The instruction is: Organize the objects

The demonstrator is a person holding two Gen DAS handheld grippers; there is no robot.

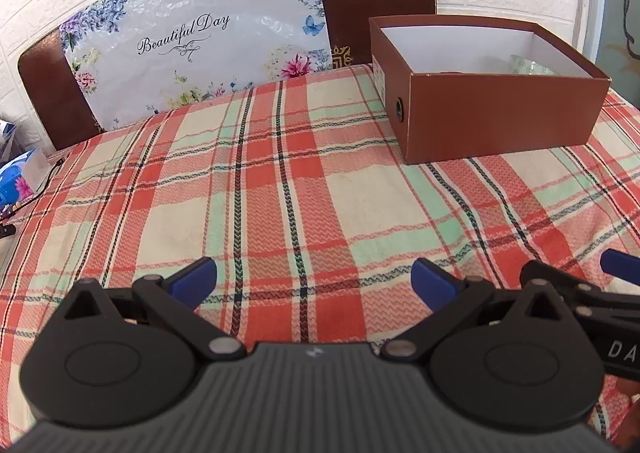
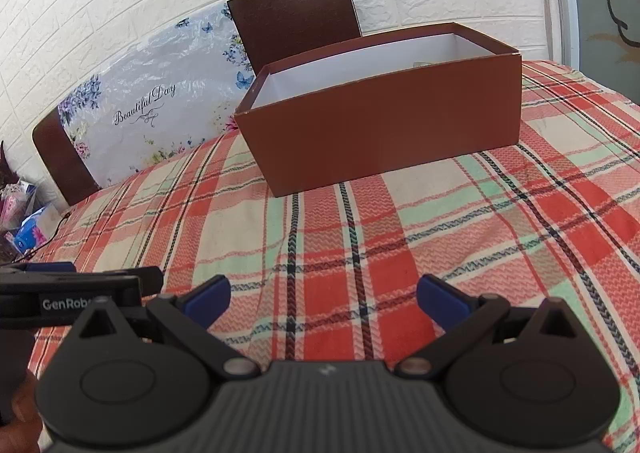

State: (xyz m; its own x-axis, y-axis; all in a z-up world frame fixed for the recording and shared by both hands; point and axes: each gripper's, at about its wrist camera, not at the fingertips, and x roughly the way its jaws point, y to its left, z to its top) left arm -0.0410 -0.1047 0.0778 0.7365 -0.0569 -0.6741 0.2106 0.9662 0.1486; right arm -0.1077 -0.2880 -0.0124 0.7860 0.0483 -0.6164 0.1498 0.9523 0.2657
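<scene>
Both claws hang low over the plaid-covered table (image 1: 280,181), the left claw (image 1: 314,279) and the right claw (image 2: 324,295) each spread wide and holding nothing, side by side with bare cloth ahead of them. The brown box (image 2: 380,125) stands open-topped toward the far right of the table, well apart from both claws, with a clear roll of tape (image 1: 532,65) just showing inside near its right end. Behind the far table edge, two chair backs and a floral bag (image 1: 192,41) stand against the white brick wall.
</scene>
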